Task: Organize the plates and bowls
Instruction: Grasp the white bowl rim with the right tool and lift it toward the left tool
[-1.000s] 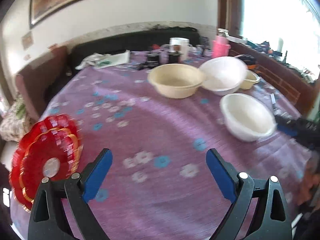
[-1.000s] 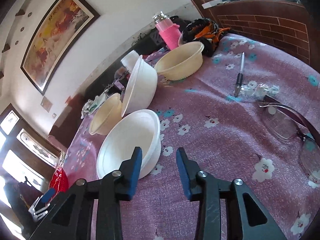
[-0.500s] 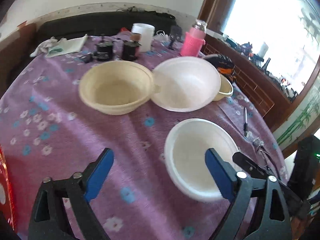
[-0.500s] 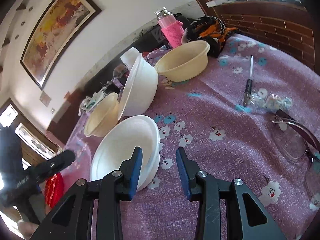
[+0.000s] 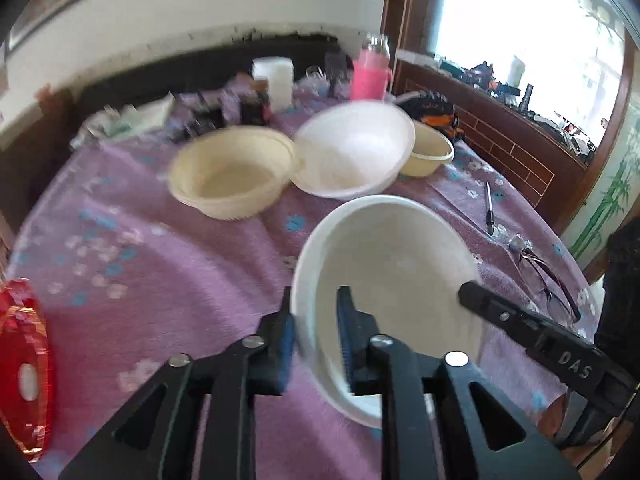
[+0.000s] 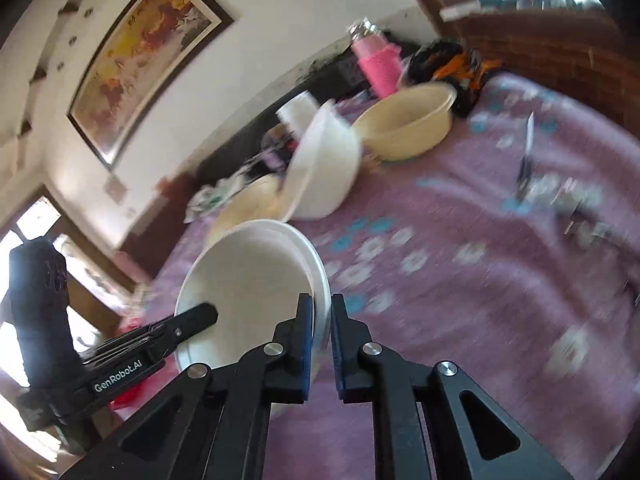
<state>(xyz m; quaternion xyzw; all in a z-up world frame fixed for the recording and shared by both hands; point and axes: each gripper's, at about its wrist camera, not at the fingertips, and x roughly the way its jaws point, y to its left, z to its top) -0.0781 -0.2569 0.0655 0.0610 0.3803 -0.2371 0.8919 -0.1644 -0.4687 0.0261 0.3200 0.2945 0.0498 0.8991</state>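
A white bowl [image 5: 394,276] sits on the purple flowered tablecloth [image 5: 180,280], tilted. My left gripper [image 5: 316,330] is shut on its near-left rim. My right gripper [image 6: 322,340] is shut on the opposite rim of the same bowl [image 6: 252,280]; its finger shows in the left wrist view [image 5: 520,320]. Behind stand a cream bowl [image 5: 234,176], a tilted white bowl [image 5: 356,148] leaning on it, and a smaller cream bowl [image 5: 428,154]. A red plate [image 5: 22,372] lies at the table's left edge.
A pen [image 5: 489,208] and glasses [image 5: 548,276] lie on the right side of the table. A pink bottle [image 5: 370,74], a white cup [image 5: 276,82] and small dark items stand at the back. A brick ledge [image 5: 520,148] borders the right.
Both grippers have closed on opposite rims of the near white bowl. The left gripper swung right from the red plate to the bowl. The bowl now sits tilted.
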